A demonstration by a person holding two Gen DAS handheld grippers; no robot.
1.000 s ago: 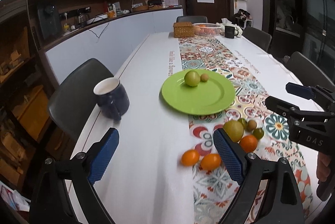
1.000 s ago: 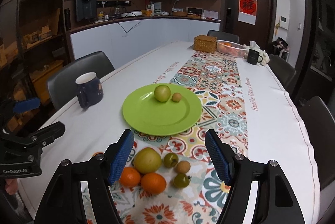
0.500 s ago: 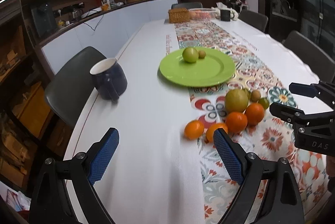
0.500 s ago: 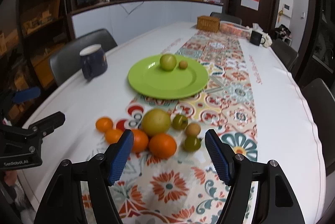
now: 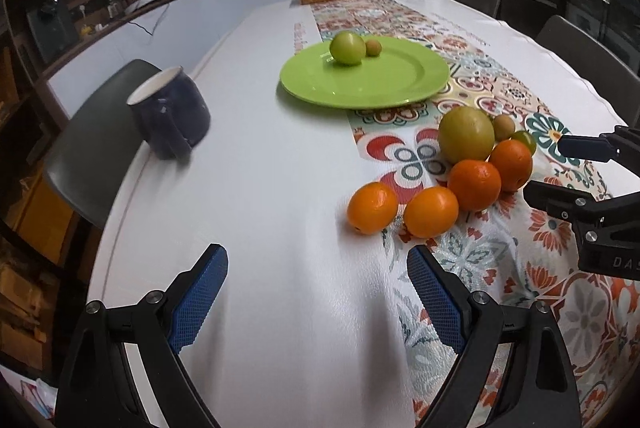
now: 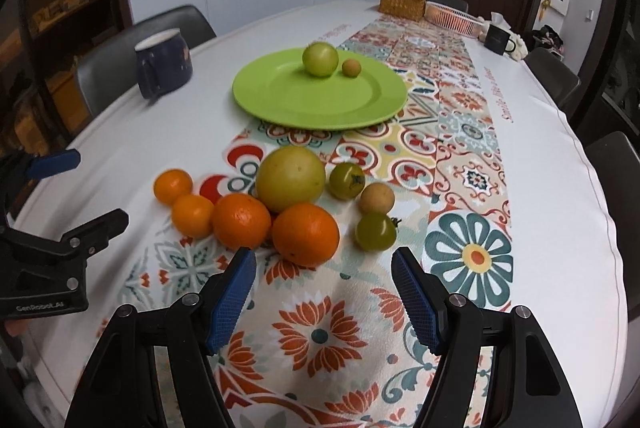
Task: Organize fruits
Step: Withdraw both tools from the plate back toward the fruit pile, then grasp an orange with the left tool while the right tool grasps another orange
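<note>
A green plate (image 6: pixel 280 100) (image 5: pixel 400 84) holds a green apple (image 6: pixel 320 58) and a small brown fruit (image 6: pixel 351 67). In front of it on the patterned runner lies a cluster: a large yellow-green fruit (image 6: pixel 291 177), several oranges (image 6: pixel 305 234) (image 5: pixel 373 207), two small green fruits (image 6: pixel 376 231) and a small brown one (image 6: pixel 376 198). My right gripper (image 6: pixel 324 286) is open and empty just in front of the nearest orange. My left gripper (image 5: pixel 316 292) is open and empty over the white cloth, short of the leftmost oranges.
A dark blue mug (image 5: pixel 170 116) (image 6: pixel 162 66) stands left of the plate. A wicker box (image 6: pixel 402 4), a pink basket (image 6: pixel 452 18) and a black mug (image 6: pixel 498 38) stand at the far end. Chairs (image 5: pixel 96 140) ring the table.
Both grippers have lowered and moved forward toward the fruit cluster, which now looms larger. Both stay open and empty. No fruit has moved.
</note>
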